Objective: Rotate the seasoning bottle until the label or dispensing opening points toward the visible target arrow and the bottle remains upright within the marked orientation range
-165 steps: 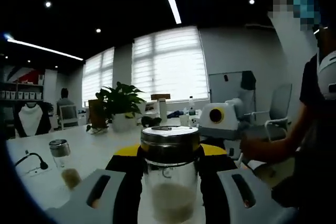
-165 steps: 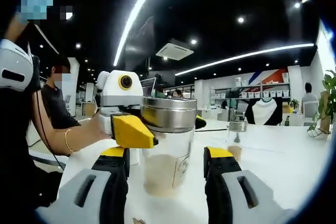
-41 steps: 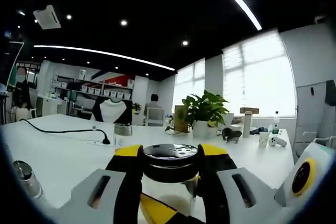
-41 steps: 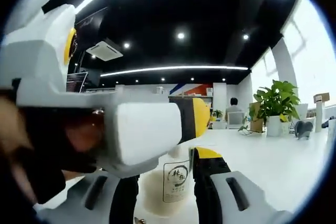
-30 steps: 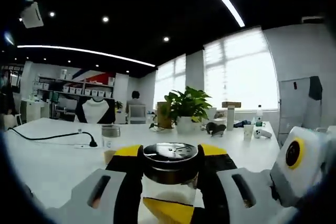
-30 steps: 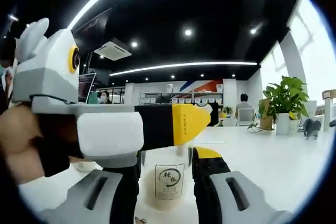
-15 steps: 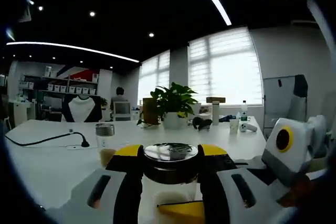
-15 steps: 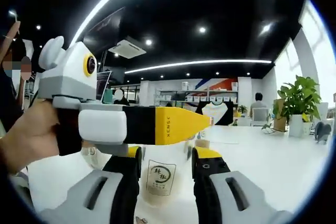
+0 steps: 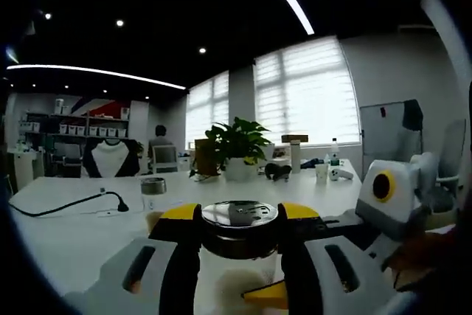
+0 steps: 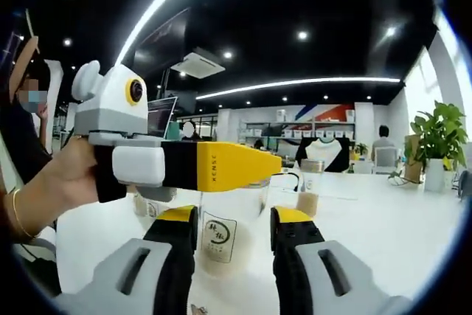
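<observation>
Mid-rotation by the look of it: bottle point(image 9: 240, 256) upright on the white surface point(image 9: 74, 234), long axis vertical, left gripper point(image 9: 240, 237) jaws closed tight on the neck just under the steel lid. Right gripper point(image 10: 225, 237) jaws flanking the glass body lower down, narrowly open or just touching, cannot tell which. Label point(image 10: 219, 238) facing the right gripper view, turned slightly left; no arrow visible, so next: small twist about the vertical, no tilt, check label against the mark.
</observation>
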`<state>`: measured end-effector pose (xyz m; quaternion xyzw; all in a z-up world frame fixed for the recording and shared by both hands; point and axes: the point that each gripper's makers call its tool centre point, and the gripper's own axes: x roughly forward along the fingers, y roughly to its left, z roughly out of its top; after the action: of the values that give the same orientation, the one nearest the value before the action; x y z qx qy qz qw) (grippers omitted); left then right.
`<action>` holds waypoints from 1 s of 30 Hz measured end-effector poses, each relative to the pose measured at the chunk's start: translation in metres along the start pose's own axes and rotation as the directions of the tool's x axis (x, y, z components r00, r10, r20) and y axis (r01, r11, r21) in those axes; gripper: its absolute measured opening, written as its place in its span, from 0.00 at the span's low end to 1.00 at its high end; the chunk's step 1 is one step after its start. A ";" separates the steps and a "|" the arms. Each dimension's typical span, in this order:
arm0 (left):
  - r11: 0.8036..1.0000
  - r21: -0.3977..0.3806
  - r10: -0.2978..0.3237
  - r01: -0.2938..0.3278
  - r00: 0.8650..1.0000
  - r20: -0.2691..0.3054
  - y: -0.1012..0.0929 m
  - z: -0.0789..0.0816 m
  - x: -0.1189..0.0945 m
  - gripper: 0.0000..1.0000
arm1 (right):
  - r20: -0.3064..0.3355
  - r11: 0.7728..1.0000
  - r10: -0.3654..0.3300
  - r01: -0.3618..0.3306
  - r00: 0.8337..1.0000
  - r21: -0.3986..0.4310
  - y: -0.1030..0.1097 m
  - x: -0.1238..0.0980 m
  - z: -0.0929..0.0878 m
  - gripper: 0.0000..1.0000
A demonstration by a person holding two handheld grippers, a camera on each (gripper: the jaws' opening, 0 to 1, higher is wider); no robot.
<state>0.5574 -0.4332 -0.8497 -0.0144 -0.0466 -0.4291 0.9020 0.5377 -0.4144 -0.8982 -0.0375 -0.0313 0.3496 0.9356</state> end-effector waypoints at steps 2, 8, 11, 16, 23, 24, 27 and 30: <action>1.000 -0.015 -0.014 0.014 1.000 0.000 0.001 0.000 -0.002 0.43 | -0.002 1.000 0.007 -0.007 1.000 -0.003 0.002 0.000 0.000 0.38; 0.999 -0.012 -0.039 0.039 0.999 -0.021 -0.001 -0.003 -0.009 0.43 | -0.017 0.999 0.037 -0.037 0.999 -0.002 0.011 0.003 -0.003 0.39; 0.998 -0.007 -0.055 0.055 0.998 -0.031 -0.002 -0.004 -0.014 0.43 | -0.024 0.998 0.057 -0.056 0.998 0.015 0.016 0.005 -0.005 0.39; 0.998 0.003 -0.063 0.063 0.997 -0.048 -0.002 -0.007 -0.019 0.43 | -0.036 0.996 0.082 -0.081 0.996 0.023 0.021 0.009 -0.009 0.40; 0.998 -0.003 -0.070 0.070 0.996 -0.057 0.002 -0.012 -0.026 0.43 | -0.051 0.994 0.107 -0.105 0.993 0.032 0.025 0.013 -0.014 0.38; 0.998 -0.006 -0.069 0.069 0.996 -0.057 0.002 -0.013 -0.026 0.43 | -0.052 0.993 0.111 -0.110 0.992 0.032 0.027 0.014 -0.015 0.38; 0.998 -0.006 -0.065 0.065 0.996 -0.060 0.004 -0.014 -0.027 0.43 | -0.054 0.992 0.122 -0.120 0.991 0.032 0.031 0.016 -0.016 0.35; 0.998 0.005 -0.064 0.065 0.996 -0.069 0.006 -0.017 -0.028 0.43 | -0.062 0.992 0.122 -0.120 0.991 0.032 0.031 0.019 -0.018 0.35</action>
<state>0.5457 -0.4088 -0.8689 0.0052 -0.0174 -0.4580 0.8888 0.5335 -0.3792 -0.9187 -0.0371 0.0058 0.4048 0.9136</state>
